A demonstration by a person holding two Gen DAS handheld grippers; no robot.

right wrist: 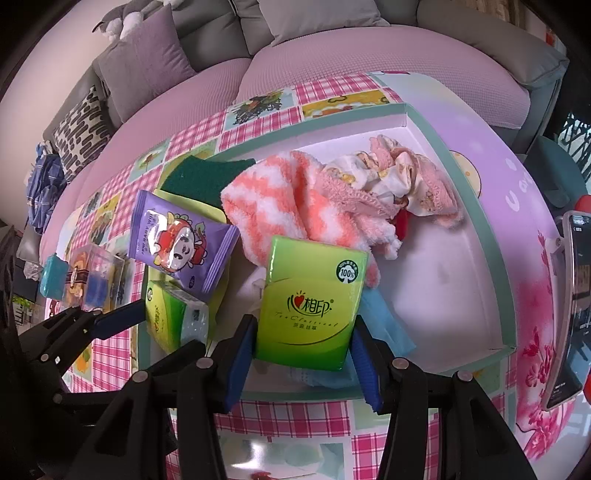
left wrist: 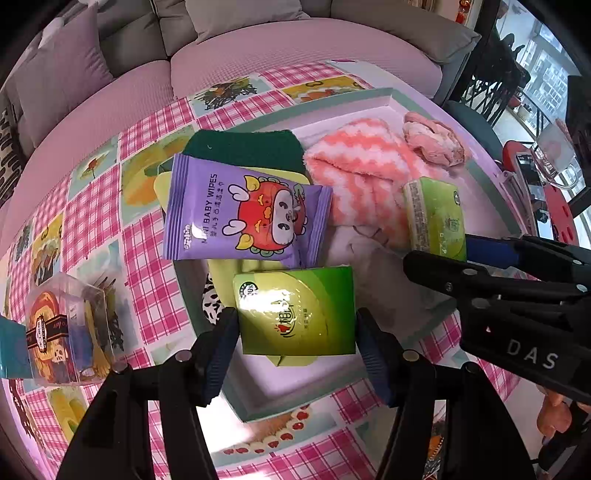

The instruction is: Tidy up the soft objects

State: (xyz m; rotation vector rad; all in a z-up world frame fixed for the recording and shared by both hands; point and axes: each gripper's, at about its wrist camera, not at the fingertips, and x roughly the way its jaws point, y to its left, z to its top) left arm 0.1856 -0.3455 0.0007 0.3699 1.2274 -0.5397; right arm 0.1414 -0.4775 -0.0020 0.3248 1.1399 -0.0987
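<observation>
My left gripper [left wrist: 295, 345] is shut on a green tissue pack [left wrist: 297, 312] and holds it over the near left part of the teal-rimmed white tray [left wrist: 325, 101]. My right gripper [right wrist: 303, 354] is shut on a second green tissue pack [right wrist: 310, 302] over the tray's near edge; that pack also shows in the left wrist view [left wrist: 436, 218]. A purple baby wipes pack [left wrist: 243, 214] lies tilted across the tray's left rim. A pink-and-white fuzzy cloth [left wrist: 365, 173], a pink scrunchie [left wrist: 432, 140], a dark green sponge cloth [left wrist: 243, 147] and a blue face mask [right wrist: 384, 328] lie in the tray.
The tray [right wrist: 506, 280] sits on a pink checked tablecloth [left wrist: 92, 206]. A clear box with small items [left wrist: 70, 328] and a teal object [right wrist: 51, 277] stand on the table left of the tray. A sofa with cushions [left wrist: 258, 33] lies behind. A phone on a red mount [right wrist: 572, 306] is at the right.
</observation>
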